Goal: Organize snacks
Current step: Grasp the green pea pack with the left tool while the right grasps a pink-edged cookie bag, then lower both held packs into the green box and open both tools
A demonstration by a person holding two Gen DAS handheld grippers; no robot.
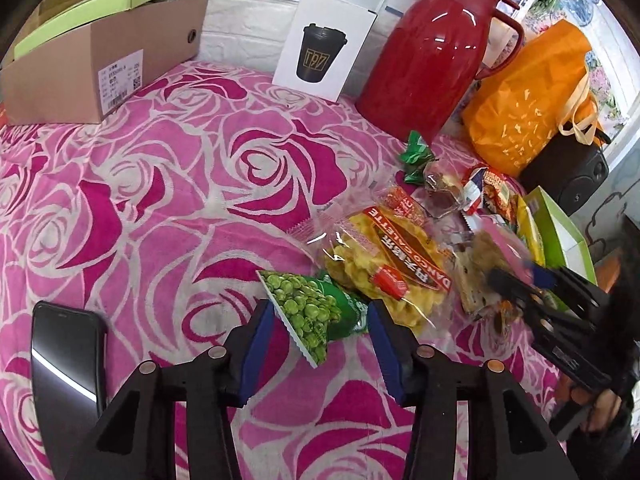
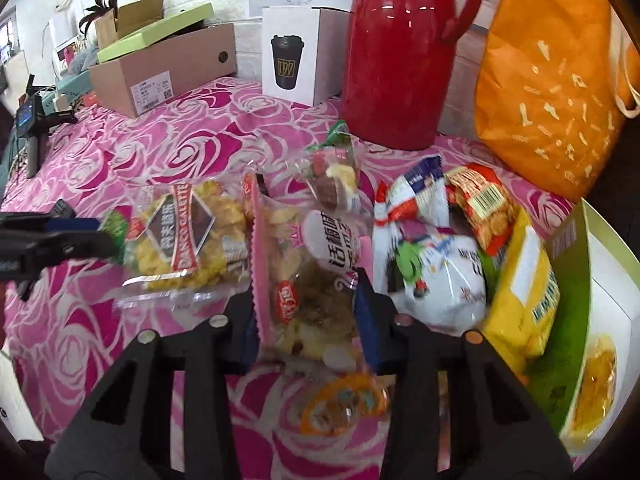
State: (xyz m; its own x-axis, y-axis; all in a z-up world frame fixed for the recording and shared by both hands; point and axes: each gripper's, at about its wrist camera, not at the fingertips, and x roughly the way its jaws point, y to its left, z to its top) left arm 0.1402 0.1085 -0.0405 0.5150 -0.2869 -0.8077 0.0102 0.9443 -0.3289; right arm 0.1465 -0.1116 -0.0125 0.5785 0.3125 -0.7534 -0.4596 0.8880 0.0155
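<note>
Between the spread jaws of the left gripper (image 1: 320, 344) lies a green pea packet (image 1: 316, 312), not yet clamped. The right gripper (image 2: 308, 312) brackets a pink-edged snack bag (image 2: 304, 272); whether it squeezes the bag, I cannot tell. Most of the work seems left: the galette bag (image 1: 384, 264) and other packets lie heaped loose beside the green box (image 2: 576, 280), which holds perhaps 1 item. Around them spreads a pink rose-patterned cloth (image 1: 160, 200), with a red jug (image 1: 432, 56), orange bag (image 1: 532, 96) and cardboard box (image 1: 100, 64) against a white brick wall.
</note>
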